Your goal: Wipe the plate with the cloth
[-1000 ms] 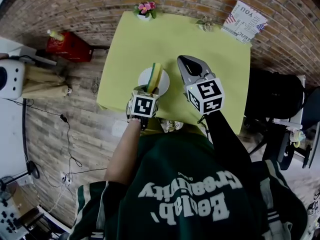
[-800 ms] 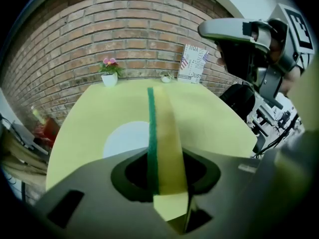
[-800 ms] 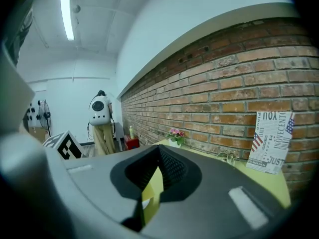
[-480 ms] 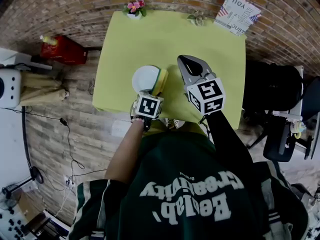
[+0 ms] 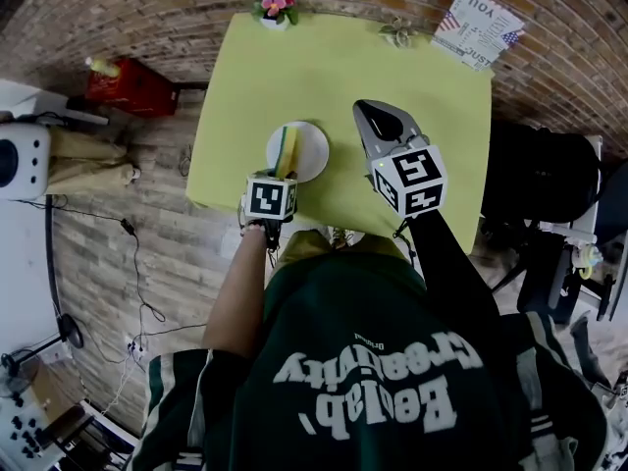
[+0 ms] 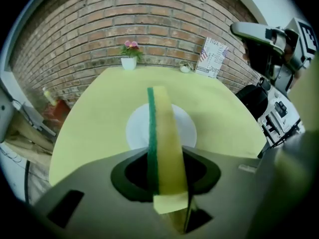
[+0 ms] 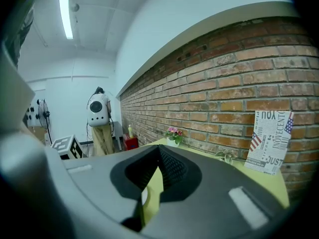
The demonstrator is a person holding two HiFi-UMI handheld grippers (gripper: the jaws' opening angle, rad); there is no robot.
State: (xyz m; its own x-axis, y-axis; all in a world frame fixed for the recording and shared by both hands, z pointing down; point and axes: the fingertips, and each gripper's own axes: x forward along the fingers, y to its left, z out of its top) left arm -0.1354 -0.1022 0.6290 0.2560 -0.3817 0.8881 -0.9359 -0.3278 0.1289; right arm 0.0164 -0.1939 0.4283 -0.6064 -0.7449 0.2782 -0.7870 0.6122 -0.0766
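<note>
Yellow-and-green sponge cloth (image 6: 160,128) sits clamped edgewise in the left gripper (image 5: 280,175) over the round white plate (image 5: 312,150) towards the lime-clothed table's (image 5: 432,116) near left edge, wiping judged barely begun, while the right gripper (image 5: 371,116) idles, jaws practically together, empty.

Bright, even indoor light. A long white ceiling lamp (image 7: 65,15) glows overhead. Fisheye bends the red brick wall (image 6: 149,29); corners darken, the near foreground blurs.

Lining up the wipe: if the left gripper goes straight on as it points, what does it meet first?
The white plate, reached first by the sponge held in the left gripper; whether they already touch is unclear.
</note>
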